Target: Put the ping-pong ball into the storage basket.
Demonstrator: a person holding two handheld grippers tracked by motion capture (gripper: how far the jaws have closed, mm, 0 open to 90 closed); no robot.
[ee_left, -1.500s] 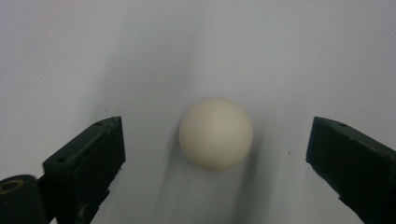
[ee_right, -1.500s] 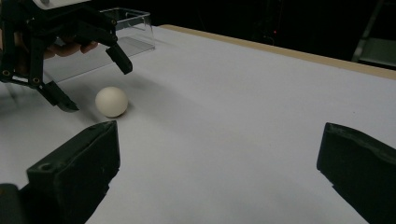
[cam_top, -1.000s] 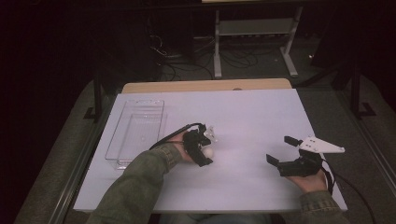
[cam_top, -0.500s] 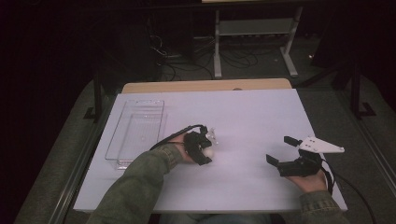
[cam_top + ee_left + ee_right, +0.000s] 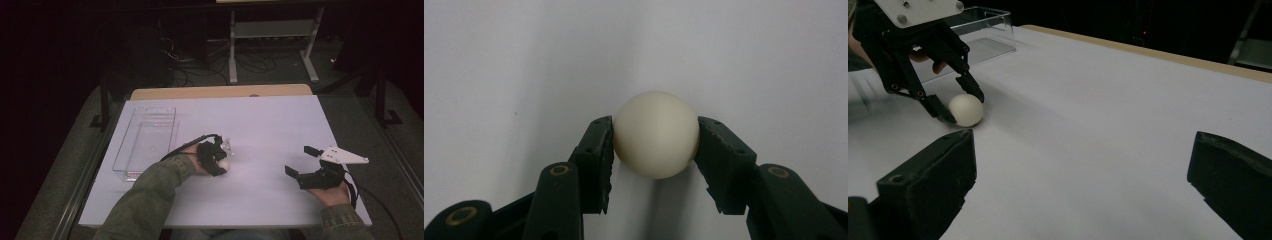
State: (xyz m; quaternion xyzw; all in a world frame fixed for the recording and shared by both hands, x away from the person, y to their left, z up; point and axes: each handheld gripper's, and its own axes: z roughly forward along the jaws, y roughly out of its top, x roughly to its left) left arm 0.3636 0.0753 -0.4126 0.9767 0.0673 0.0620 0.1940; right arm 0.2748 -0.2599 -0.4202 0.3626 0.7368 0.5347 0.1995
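Jaws of the left gripper (image 5: 655,137) have just closed and pinch the white ball (image 5: 656,134) mid-desk; round, it could pop out. Right gripper (image 5: 303,161) gapes empty.

This looks like a lab or recording room set up for test work, not a home. A plain white sheet covers the wooden tabletop (image 5: 260,125), which stands on a dark frame over grey carpet. Behind it the room is dim and bare, with a tangle of black cables (image 5: 192,70) lying loose on the floor and a light grey metal stand with a low shelf (image 5: 272,30). A clear rectangular plastic tray (image 5: 145,142) is the one container on the sheet, near its left edge.
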